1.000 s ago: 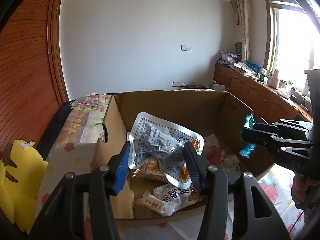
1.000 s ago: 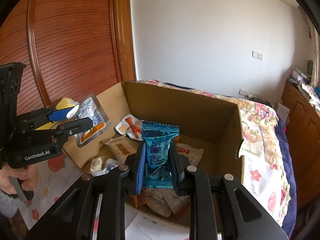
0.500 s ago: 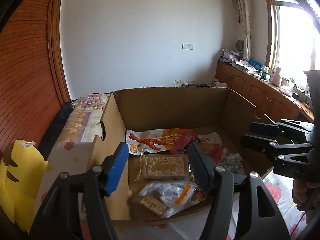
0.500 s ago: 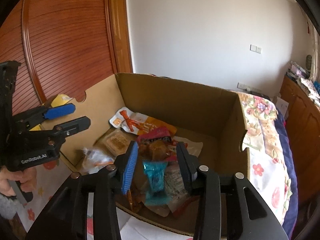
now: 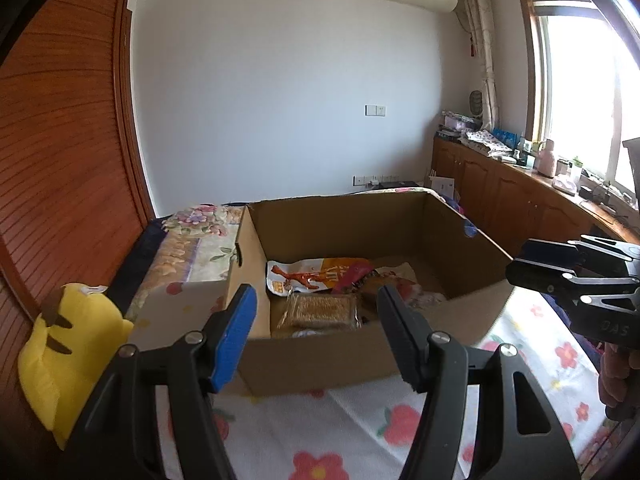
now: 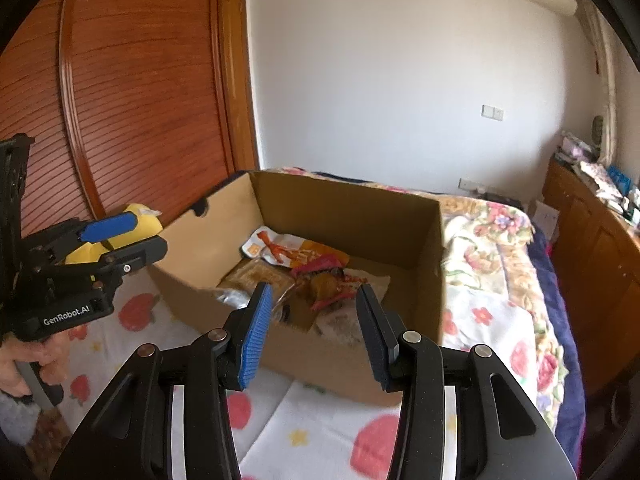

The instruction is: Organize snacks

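Both grippers are hovering at the near side of the cardboard box (image 5: 320, 364), empty. The left gripper (image 5: 316, 332) is gaping wide, the right gripper (image 6: 312, 332) is standing released. The snack packets (image 6: 304, 264) are lying inside the box (on a flowered bedsheet (image 5: 360, 432)).

Two black hand-held tongs with blue pads

The left tongs (image 5: 314, 334) and right tongs (image 6: 314, 334) share black skeletal frames with triangular cut-outs and silver pivot screws. One finger (image 5: 234, 336) of each wears a ribbed blue pad. White "GenRobot.AI" lettering marks the left body, seen from the right wrist.
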`<control>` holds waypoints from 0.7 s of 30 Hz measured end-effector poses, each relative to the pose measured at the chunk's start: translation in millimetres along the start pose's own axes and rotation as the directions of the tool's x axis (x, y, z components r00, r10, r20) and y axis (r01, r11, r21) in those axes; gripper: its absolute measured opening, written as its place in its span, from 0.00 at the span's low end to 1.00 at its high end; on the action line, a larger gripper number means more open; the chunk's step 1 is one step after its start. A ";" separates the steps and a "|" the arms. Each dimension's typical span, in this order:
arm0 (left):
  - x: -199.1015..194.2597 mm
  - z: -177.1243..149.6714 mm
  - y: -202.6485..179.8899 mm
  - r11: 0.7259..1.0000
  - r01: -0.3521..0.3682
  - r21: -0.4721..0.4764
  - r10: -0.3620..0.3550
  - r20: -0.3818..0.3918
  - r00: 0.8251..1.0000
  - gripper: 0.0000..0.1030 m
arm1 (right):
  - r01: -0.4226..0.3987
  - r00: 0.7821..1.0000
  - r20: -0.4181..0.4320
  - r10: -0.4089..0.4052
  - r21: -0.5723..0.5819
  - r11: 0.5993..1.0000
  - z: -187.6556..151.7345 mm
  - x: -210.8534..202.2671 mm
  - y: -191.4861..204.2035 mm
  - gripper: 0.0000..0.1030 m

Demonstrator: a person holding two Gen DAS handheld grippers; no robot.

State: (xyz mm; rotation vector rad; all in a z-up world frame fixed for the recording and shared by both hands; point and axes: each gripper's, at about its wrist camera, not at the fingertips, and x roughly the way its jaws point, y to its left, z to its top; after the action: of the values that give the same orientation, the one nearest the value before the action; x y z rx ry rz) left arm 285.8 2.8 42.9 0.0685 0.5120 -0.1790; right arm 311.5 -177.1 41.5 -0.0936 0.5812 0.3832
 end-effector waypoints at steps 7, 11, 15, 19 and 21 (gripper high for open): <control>-57.6 -21.1 -14.4 1.000 -0.012 0.020 0.012 0.030 0.999 0.62 | 0.026 0.999 0.023 -0.026 0.014 1.000 -24.7 -53.5 22.0 0.43; -87.9 -34.2 -19.6 1.000 -0.014 0.022 0.013 0.046 0.999 0.62 | 0.040 0.998 0.042 -0.041 0.026 0.999 -39.0 -81.5 33.4 0.44; -113.9 -48.7 -24.3 0.999 -0.035 0.021 0.034 0.062 0.998 0.63 | 0.053 0.997 0.058 -0.055 0.039 0.998 -51.5 -105.2 42.6 0.46; -133.4 -64.9 -30.6 0.999 -0.052 0.011 0.051 0.068 0.996 0.66 | 0.078 0.994 0.074 -0.082 0.055 0.995 -66.0 -124.0 48.3 0.52; -141.8 -73.3 -33.6 0.999 -0.051 0.006 0.050 0.071 0.996 0.69 | 0.087 0.993 0.081 -0.092 0.062 0.994 -75.0 -132.4 50.9 0.55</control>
State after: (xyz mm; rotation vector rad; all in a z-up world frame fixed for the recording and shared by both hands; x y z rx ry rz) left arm 122.8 -0.4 48.3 0.0822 0.4381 -0.1334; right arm 151.8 -187.6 53.1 -0.0468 0.5035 0.2816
